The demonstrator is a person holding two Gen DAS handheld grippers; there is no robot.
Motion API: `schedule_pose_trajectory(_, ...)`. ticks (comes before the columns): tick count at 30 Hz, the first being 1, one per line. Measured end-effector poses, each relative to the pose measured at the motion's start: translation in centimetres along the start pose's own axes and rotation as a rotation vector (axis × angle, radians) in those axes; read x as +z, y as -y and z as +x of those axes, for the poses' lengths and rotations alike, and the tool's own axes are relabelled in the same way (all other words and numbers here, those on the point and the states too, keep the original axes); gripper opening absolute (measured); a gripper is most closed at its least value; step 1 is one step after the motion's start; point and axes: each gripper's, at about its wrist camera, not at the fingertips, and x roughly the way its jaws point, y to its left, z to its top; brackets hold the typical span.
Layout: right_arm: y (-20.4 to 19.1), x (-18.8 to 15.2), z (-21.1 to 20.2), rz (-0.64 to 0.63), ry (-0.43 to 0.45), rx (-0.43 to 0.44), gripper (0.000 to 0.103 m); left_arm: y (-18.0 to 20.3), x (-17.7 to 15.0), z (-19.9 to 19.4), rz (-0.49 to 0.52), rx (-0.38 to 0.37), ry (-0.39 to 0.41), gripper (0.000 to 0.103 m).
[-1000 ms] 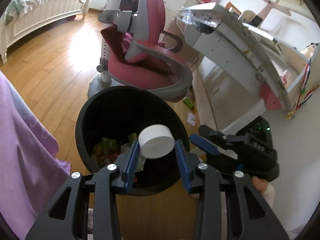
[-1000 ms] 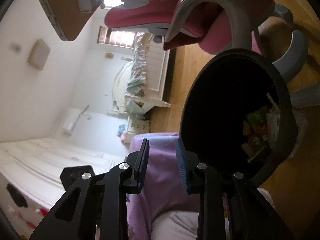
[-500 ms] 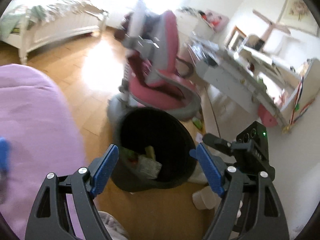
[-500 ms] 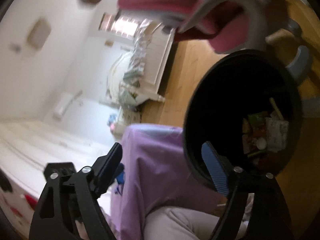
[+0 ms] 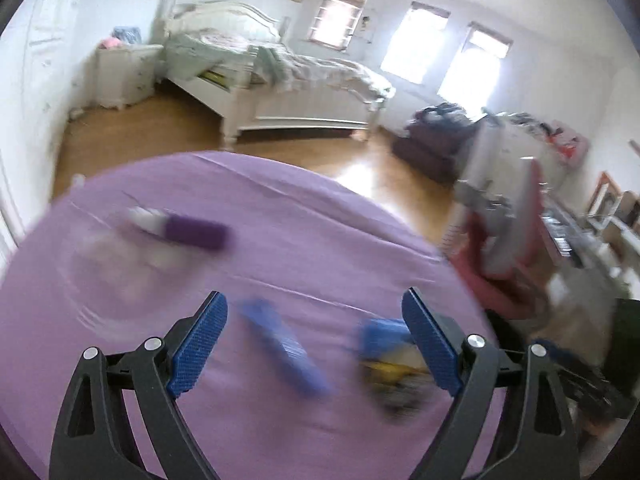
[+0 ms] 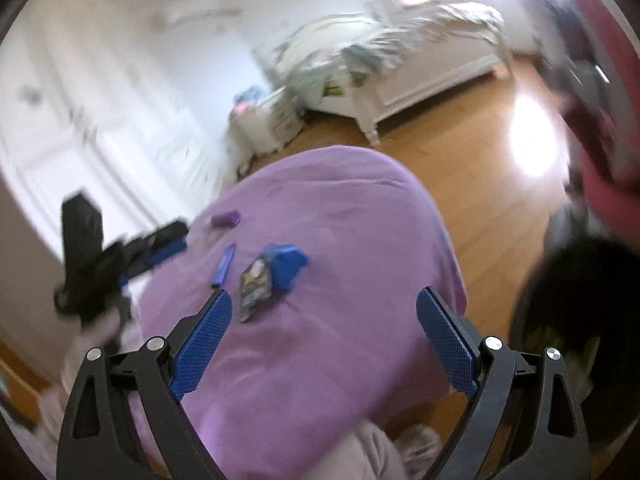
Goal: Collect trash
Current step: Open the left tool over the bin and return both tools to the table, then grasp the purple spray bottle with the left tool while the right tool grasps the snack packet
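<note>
Trash on purple cover (image 5: 280, 240): blue strip (image 5: 284, 352), blue-and-yellow wrapper (image 5: 394, 372), purple tube (image 5: 192, 232), lying apart. We judge step as reaching for next piece; bin (image 6: 576, 300) at right edge, off cover. Left gripper (image 5: 314, 344) jaws spread, empty, over strip. Right gripper (image 6: 324, 344) jaws spread, empty. Next: we lower onto one piece, pinch. Blur smears wrappers; bin contents hard to read.

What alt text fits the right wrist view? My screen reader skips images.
Open right gripper above a purple cloth bearing a blue strip, a dark wrapper, a crumpled blue wrapper and a purple piece. Left gripper at left, black bin at right.
</note>
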Motion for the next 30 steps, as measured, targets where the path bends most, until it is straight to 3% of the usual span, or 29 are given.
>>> schedule_pose_trajectory(2,-3.0,0.4,2.0,-0.102,-0.038,-0.021,0.092,-1.5,1.7,1.0,0.116,0.039,-0.003,0.088)
schedule_pose_trajectory(6,-6.7,0.2,5.4,-0.235,-0.107,-0.037,0.092,-2.4,3.5,4.4,0.451,0.103,-0.077,0.088)
schedule_pose_trajectory(9,-7.8,-0.2,7.8,-0.256,-0.162,-0.031,0.092,-2.8,4.0,6.5,0.644,0.094,-0.135,0.088)
schedule_pose_trajectory(12,-7.6,-0.5,10.1,-0.228,-0.217,-0.033,0.088,-3.4,4.4,8.2,0.743,0.072,-0.171,0.088)
schedule_pose_trajectory(14,-6.8,-0.4,11.2,-0.169,-0.245,-0.021,0.080,-4.3,4.3,9.4,0.770,0.070,-0.200,0.088)
schedule_pose_trajectory(16,-5.6,-0.5,11.7,-0.107,-0.251,0.000,0.071,-4.8,4.3,10.3,0.772,0.023,-0.246,0.087)
schedule_pose_trajectory(19,-4.4,-0.3,12.0,-0.035,-0.238,0.024,0.062,-5.7,4.5,10.8,0.728,-0.051,-0.273,0.072)
schedule_pose_trajectory(21,-3.7,-0.1,12.0,0.000,-0.229,0.038,0.052,-5.8,4.3,10.6,0.703,-0.048,-0.268,0.053)
schedule_pose_trajectory(24,-3.2,0.1,12.3,0.032,-0.231,0.065,0.037,-5.6,3.8,10.0,0.671,-0.026,-0.258,0.040)
schedule_pose_trajectory(28,-4.0,0.1,12.4,0.006,-0.232,0.080,0.017,-5.4,3.1,8.8,0.616,-0.027,-0.264,0.028)
schedule_pose_trajectory(30,-4.1,0.2,12.2,0.016,-0.223,0.101,0.013,-5.5,2.7,8.3,0.579,-0.044,-0.268,0.027)
